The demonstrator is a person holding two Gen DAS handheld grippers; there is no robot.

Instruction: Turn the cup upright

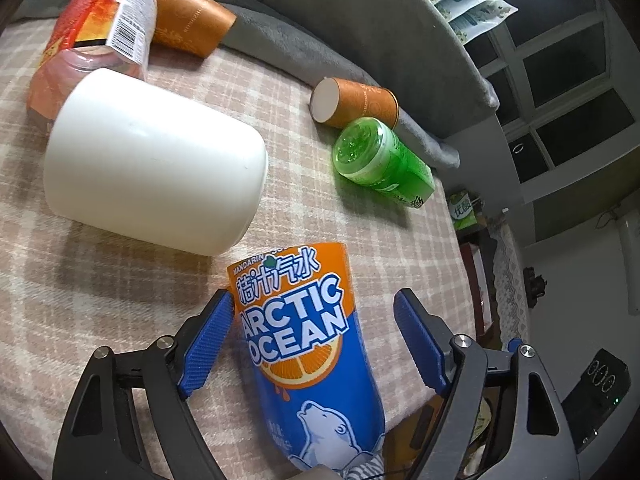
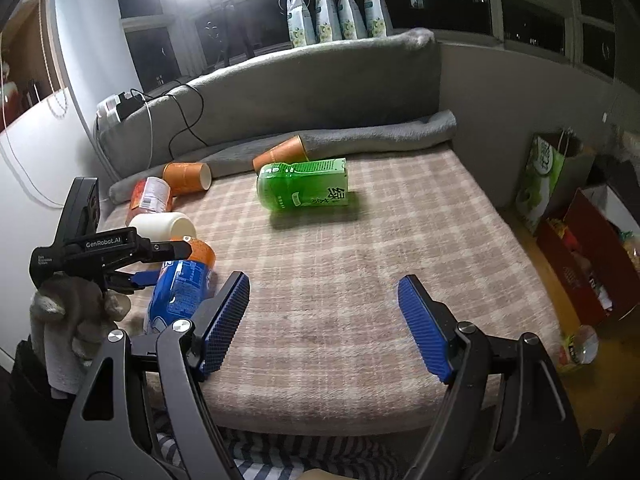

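A blue-and-orange "Arctic Ocean" cup (image 1: 308,344) lies on its side on the plaid blanket (image 1: 120,300), between the open fingers of my left gripper (image 1: 316,304); the left pad (image 1: 208,340) is close to it, the right pad stands apart. In the right wrist view the same cup (image 2: 180,288) lies at the left with the left gripper (image 2: 160,264) around it. My right gripper (image 2: 324,300) is open and empty above the blanket's near part. A white cup (image 1: 156,160), two orange paper cups (image 1: 356,102) (image 1: 192,16), a green cup (image 1: 380,156) and a red-labelled cup (image 1: 96,36) also lie on their sides.
A rolled grey blanket (image 2: 360,132) and a grey sofa back (image 2: 300,76) run along the far side. The bed edge drops off at the right toward a wooden floor with a red box (image 2: 588,256) and a green bag (image 2: 548,176).
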